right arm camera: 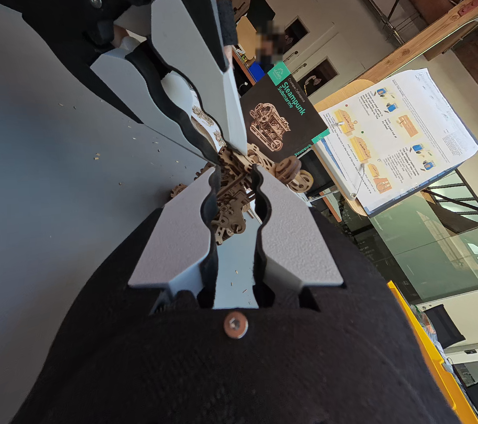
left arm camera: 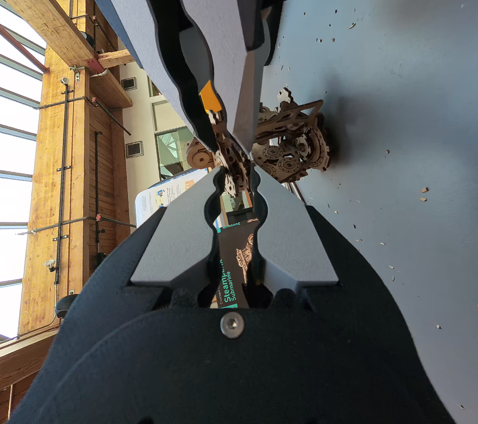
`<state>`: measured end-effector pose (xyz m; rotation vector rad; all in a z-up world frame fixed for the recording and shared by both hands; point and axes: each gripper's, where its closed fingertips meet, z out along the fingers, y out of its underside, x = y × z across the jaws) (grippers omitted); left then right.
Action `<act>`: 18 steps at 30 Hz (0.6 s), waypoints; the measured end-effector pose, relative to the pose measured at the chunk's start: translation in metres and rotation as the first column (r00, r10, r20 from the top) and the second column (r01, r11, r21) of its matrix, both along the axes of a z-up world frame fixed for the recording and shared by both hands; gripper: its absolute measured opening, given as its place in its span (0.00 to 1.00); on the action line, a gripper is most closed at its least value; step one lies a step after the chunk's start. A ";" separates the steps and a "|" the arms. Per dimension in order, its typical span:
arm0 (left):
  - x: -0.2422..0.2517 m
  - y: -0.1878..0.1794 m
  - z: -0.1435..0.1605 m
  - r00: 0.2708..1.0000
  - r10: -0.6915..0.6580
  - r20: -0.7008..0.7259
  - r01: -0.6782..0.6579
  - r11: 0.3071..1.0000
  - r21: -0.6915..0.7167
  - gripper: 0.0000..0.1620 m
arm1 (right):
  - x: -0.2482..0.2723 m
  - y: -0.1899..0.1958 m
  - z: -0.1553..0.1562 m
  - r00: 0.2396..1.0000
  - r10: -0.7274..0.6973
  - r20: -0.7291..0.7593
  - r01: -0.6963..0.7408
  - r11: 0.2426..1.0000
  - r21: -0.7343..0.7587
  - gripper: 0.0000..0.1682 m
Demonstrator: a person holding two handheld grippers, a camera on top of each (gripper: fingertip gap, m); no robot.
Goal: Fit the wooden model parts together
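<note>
A wooden gear part [left arm camera: 232, 171] sits between the fingertips of my left gripper [left arm camera: 238, 172], which is shut on it. My right gripper [left arm camera: 230, 148] comes in from above and pinches the same cluster from the other side. A larger wooden model body [left arm camera: 292, 148] rests on the blue-grey table [left arm camera: 388, 75] right beside them. In the right wrist view, my right gripper [right arm camera: 234, 170] is shut on the wooden model [right arm camera: 230, 194], with wooden wheels [right arm camera: 289, 168] sticking out to the right. The left gripper [right arm camera: 229, 154] meets it tip to tip from the upper left.
The kit's black and teal box [right arm camera: 279, 117] stands just behind the model. An instruction sheet [right arm camera: 401, 137] leans on a stand to the right. A yellow bin [right arm camera: 434, 360] is at the lower right. Wood chips [left arm camera: 424, 194] lie scattered on the table. A person [right arm camera: 269, 44] is far behind.
</note>
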<state>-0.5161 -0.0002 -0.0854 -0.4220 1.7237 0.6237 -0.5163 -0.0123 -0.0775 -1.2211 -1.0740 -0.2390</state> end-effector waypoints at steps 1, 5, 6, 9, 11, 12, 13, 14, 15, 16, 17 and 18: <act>0.000 0.000 0.000 1.000 0.000 -0.001 0.000 1.000 0.005 0.10 | -0.001 -0.001 0.000 1.000 0.001 0.007 -0.001 1.000 0.008 0.14; 0.000 -0.001 0.001 1.000 -0.007 0.005 0.007 1.000 -0.008 0.10 | -0.001 -0.004 0.006 1.000 0.008 0.004 -0.008 0.998 0.055 0.14; 0.000 0.000 0.001 1.000 -0.008 0.006 0.008 1.000 -0.004 0.10 | -0.001 -0.006 0.009 1.000 0.012 -0.007 -0.012 0.998 0.069 0.14; 0.000 0.003 0.001 1.000 0.000 0.009 0.000 1.000 0.007 0.10 | 0.003 -0.005 0.011 0.999 0.000 -0.038 0.002 0.998 0.061 0.14; 0.000 0.002 0.002 1.000 -0.002 0.013 0.002 1.000 0.002 0.10 | 0.007 -0.003 0.011 0.998 -0.009 -0.062 0.011 0.999 0.038 0.14; 0.000 0.002 0.002 1.000 -0.002 0.013 0.002 1.000 0.003 0.10 | 0.008 -0.002 0.012 0.997 -0.008 -0.075 0.010 0.999 0.031 0.14; 0.000 0.003 0.002 1.000 -0.002 0.013 0.002 1.000 0.007 0.10 | 0.010 -0.002 0.014 0.996 -0.008 -0.091 0.010 0.999 0.031 0.14; 0.000 0.003 0.002 1.000 -0.003 0.013 0.003 1.000 0.008 0.10 | 0.012 -0.002 0.016 0.994 -0.009 -0.106 0.013 0.999 0.034 0.14; 0.000 0.003 0.002 1.000 -0.003 0.014 0.003 1.000 0.005 0.10 | 0.014 -0.003 0.018 0.993 -0.008 -0.117 0.012 0.999 0.037 0.14; 0.000 0.003 0.002 1.000 -0.003 0.015 0.003 1.000 0.001 0.10 | 0.015 -0.003 0.020 0.992 -0.005 -0.128 0.009 0.999 0.038 0.14; -0.001 0.003 0.002 1.000 -0.004 0.016 0.004 1.000 -0.001 0.10 | 0.017 -0.003 0.021 0.990 0.001 -0.139 0.004 0.999 0.037 0.14; -0.001 0.003 0.002 1.000 -0.004 0.016 0.004 1.000 -0.002 0.10 | 0.017 -0.004 0.023 0.989 0.014 -0.148 -0.008 0.999 0.035 0.14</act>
